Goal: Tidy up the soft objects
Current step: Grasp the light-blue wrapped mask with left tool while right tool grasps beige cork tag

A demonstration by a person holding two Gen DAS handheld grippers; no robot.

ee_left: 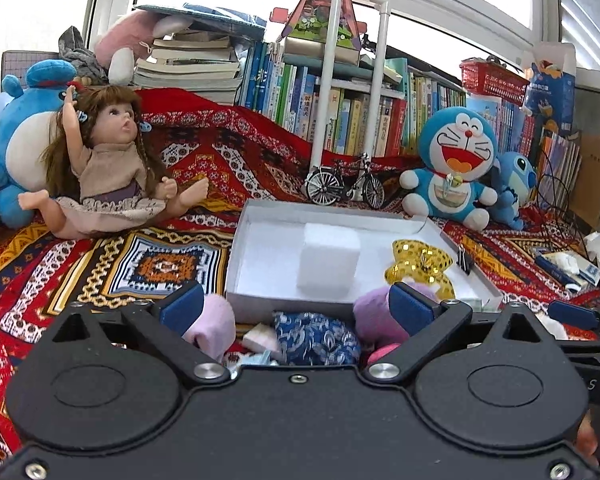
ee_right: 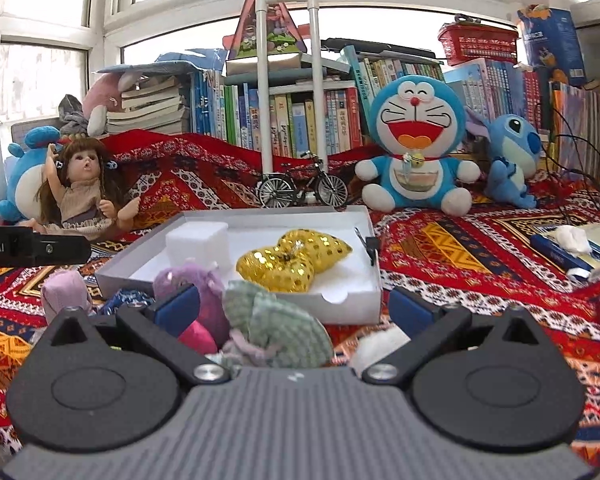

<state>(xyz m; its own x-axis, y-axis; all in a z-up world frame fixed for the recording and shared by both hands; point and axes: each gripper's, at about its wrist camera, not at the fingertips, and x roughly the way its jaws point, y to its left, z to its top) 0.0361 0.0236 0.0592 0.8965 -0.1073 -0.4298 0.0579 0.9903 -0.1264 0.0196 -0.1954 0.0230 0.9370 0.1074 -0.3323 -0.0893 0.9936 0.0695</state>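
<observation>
Left wrist view showed the left gripper (ee_left: 296, 308) with its blue pads spread wide and nothing clamped; below and between them lay a blue brocade pouch (ee_left: 316, 340), flanked by a pale pink sock (ee_left: 214, 326) and a mauve plush lump (ee_left: 376, 318). The right gripper (ee_right: 294, 306) likewise stood wide open and empty, hovering over a green knitted piece (ee_right: 276, 328), which looked light and limp, likely to sag and fold, so a pinch across its bunched middle seemed best. Just beyond the heap sat the white cardboard box (ee_right: 340, 304), shallow and stiff-walled, already holding a white foam block (ee_right: 196, 242) and a gold sequined bow (ee_right: 292, 260), glossy and probably slippery. All rested on a red patterned woven cloth (ee_right: 460, 264), with a soft blue cat plush (ee_right: 414, 144) well behind.
</observation>
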